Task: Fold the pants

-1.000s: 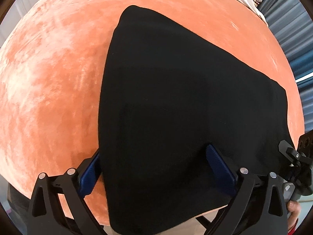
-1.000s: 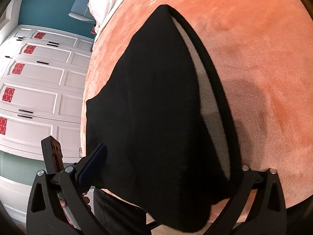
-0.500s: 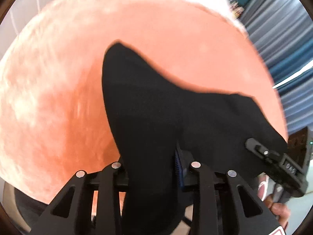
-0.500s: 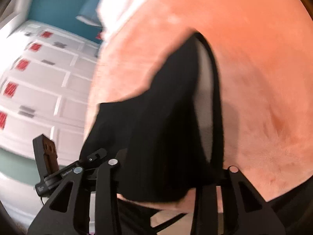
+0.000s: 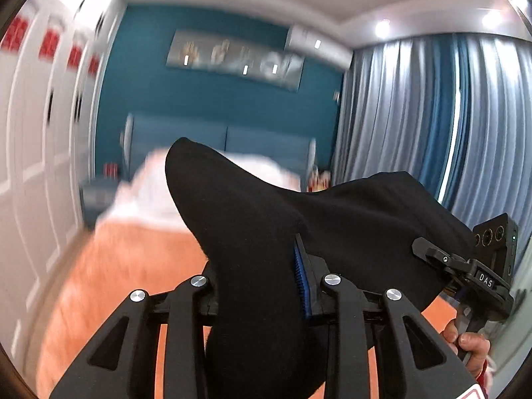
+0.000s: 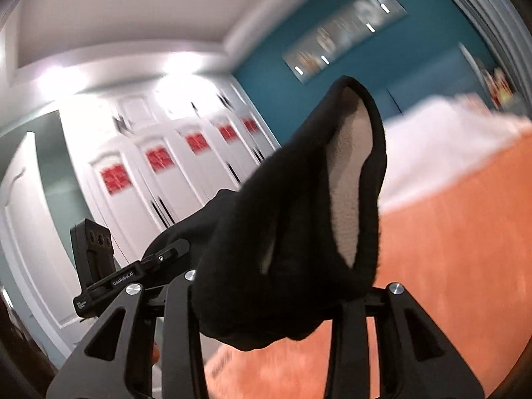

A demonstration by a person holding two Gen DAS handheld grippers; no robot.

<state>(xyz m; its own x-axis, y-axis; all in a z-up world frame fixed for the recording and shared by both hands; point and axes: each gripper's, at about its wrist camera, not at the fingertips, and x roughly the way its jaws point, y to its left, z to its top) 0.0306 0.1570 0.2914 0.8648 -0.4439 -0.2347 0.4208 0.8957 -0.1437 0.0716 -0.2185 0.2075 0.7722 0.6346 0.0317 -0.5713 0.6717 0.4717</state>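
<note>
The black pants [image 5: 266,232] hang lifted above the orange bed cover [image 5: 126,266]. My left gripper [image 5: 266,286] is shut on a thick fold of the black cloth, which bulges up between its fingers and hides most of the pads. In the right wrist view the pants [image 6: 286,232] show a pale fleece lining inside their edge. My right gripper [image 6: 276,299] is shut on that bunched edge. The cloth spans between both grippers; the right gripper [image 5: 465,266] shows at the left view's right edge, held by a hand [image 5: 468,342].
The orange cover [image 6: 449,266] lies below, with white bedding [image 6: 449,133] beyond it. A blue headboard [image 5: 232,143] stands against a teal wall. White wardrobe doors [image 6: 149,183] stand on one side, blue-grey curtains [image 5: 415,116] on the other.
Both grippers closed on the pants' near edge and rose high off the bed, tilting from looking down at the cover to looking across the room. The pants came up with them.
</note>
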